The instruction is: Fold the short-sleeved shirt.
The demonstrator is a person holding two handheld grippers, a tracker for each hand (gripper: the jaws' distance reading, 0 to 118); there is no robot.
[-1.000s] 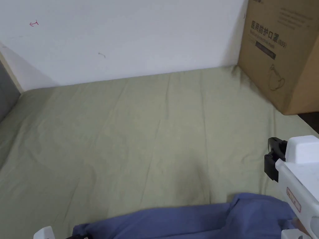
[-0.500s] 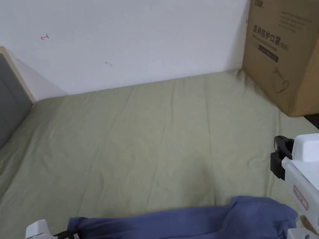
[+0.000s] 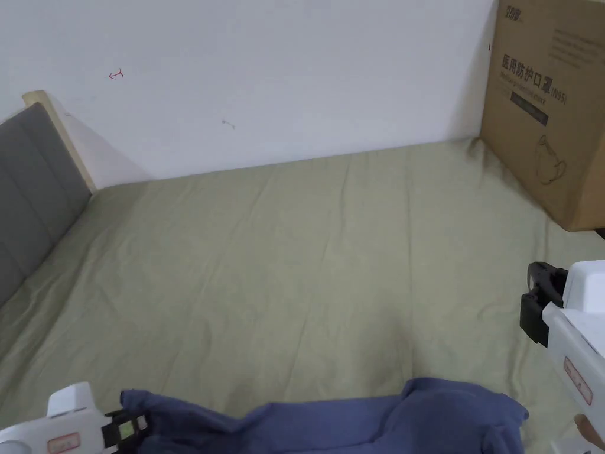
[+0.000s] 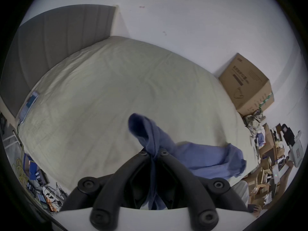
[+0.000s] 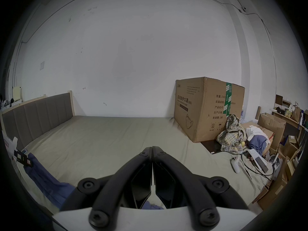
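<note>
The blue shirt [image 3: 366,422] lies bunched up along the near edge of the bed [image 3: 283,254], on the pale green sheet; it runs from one side to the other like a long lump. The left gripper [image 4: 154,153] has its two black jaws pinched tight on one end of the shirt; a fold of blue cloth sticks up past the tips and more hangs down between the jaws; in the head view this gripper [image 3: 127,428] is low on the left, right at the shirt's end. The right gripper [image 5: 152,148] has its jaws pressed together with nothing between the tips; a bit of blue cloth shows under it, near its body; in the head view its white body and black front are at the right edge, above the other end of the shirt, and I cannot tell if it touches the cloth. A big brown box [image 3: 549,106] stands on the far right corner of the bed, against the white wall [image 3: 266,71]; a grey headboard [image 3: 32,177] is on the left; a heap of checked cloth [image 5: 232,134] lies beside the box.
</note>
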